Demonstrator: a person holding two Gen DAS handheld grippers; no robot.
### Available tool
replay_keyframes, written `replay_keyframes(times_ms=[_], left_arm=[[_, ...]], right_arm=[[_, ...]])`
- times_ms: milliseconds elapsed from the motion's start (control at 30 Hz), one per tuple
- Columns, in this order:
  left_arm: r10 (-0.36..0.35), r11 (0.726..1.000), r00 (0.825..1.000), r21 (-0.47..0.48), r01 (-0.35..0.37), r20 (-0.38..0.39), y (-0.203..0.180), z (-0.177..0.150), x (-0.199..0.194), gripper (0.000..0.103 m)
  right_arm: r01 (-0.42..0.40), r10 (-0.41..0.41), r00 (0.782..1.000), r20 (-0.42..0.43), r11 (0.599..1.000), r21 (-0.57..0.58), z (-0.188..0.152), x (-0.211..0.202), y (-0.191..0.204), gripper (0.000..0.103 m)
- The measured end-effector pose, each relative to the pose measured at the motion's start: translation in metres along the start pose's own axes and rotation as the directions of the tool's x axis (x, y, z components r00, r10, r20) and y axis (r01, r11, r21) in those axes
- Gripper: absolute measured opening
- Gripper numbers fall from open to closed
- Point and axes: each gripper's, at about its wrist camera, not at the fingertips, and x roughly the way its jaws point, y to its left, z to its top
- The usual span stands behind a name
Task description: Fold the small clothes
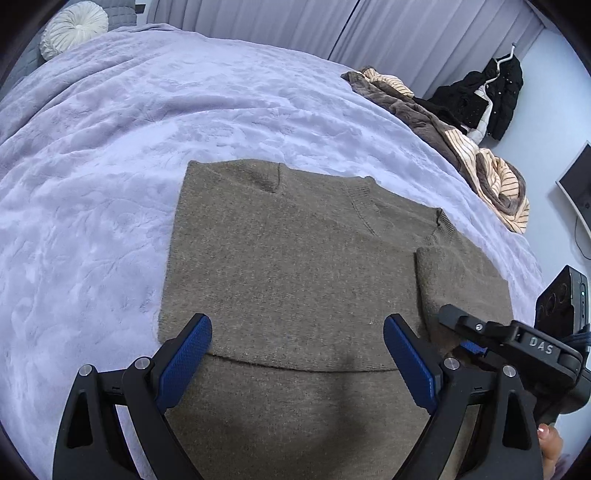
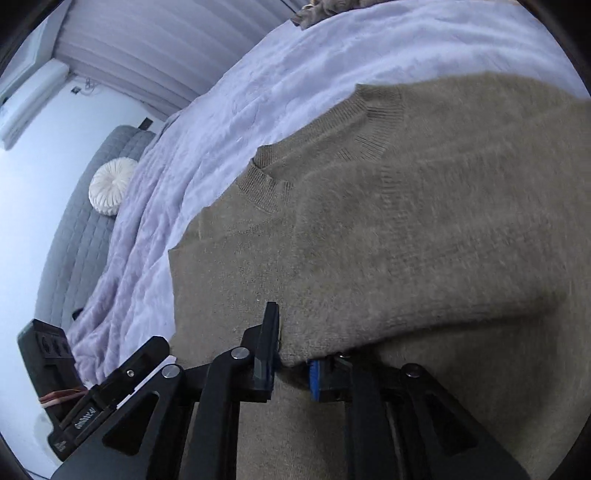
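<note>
Two pairs of tongs work over a wide bed (image 1: 147, 122) spread with a plush lavender blanket. We see the brown knit sweater (image 1: 288, 258) lying flat on that blanket near the closer edge of the bed, its sides folded in so that it forms a rough rectangle with the ribbed neckline toward the far side. Our left tongs (image 1: 297, 354) hang above the sweater's lower part with the blue pads standing wide apart and nothing between them. Our right tongs (image 2: 293, 363) are at the sweater's right side, where a folded sleeve lies over the body; a fold of the knit sits between the partly parted pads, and we cannot tell whether they press on it.

At the head of the bed a round white cushion (image 1: 75, 27) leans against a grey quilted headboard (image 2: 85, 206). Along the far right edge of the bed lies a heap of other clothes (image 1: 476, 158), brown and cream-striped. Beyond it a black jacket (image 1: 495, 96) hangs on a hanger against the pale wall, and pleated curtains (image 1: 369, 33) cover the wall behind the bed. A fingertip (image 1: 550, 443) shows at the lower right of the left view.
</note>
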Motion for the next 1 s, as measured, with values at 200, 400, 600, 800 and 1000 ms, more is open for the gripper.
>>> replay_keyframes(times_ms=[200,400,600,800,1000], left_arm=[[-0.191,0.979,0.982,-0.071,0.190,-0.001,0.007,0.003,0.004,0.094],[-0.344,0.921,0.939,-0.194,0.338,0.002,0.034,0.010,0.007,0.094],[-0.399,0.895,0.916,-0.238,0.377,-0.050,0.036,0.012,0.023,0.094],[-0.401,0.903,0.912,-0.204,0.377,-0.091,0.018,0.017,0.033,0.094],[-0.331,0.934,0.936,-0.180,0.308,-0.117,0.008,0.021,0.043,0.094]], right_arm=[[-0.006,-0.012,0.988,0.154,0.993,0.114,0.006,-0.038,-0.013,0.028],[-0.041,0.042,0.999,0.008,0.987,-0.154,0.007,-0.002,0.051,0.014],[0.035,-0.082,0.987,-0.137,0.948,-0.317,-0.028,0.031,0.076,0.041],[0.031,-0.041,0.996,-0.075,0.992,-0.124,-0.030,-0.033,0.016,0.043],[0.039,-0.053,0.995,0.080,0.983,0.179,-0.032,-0.115,-0.072,0.043]])
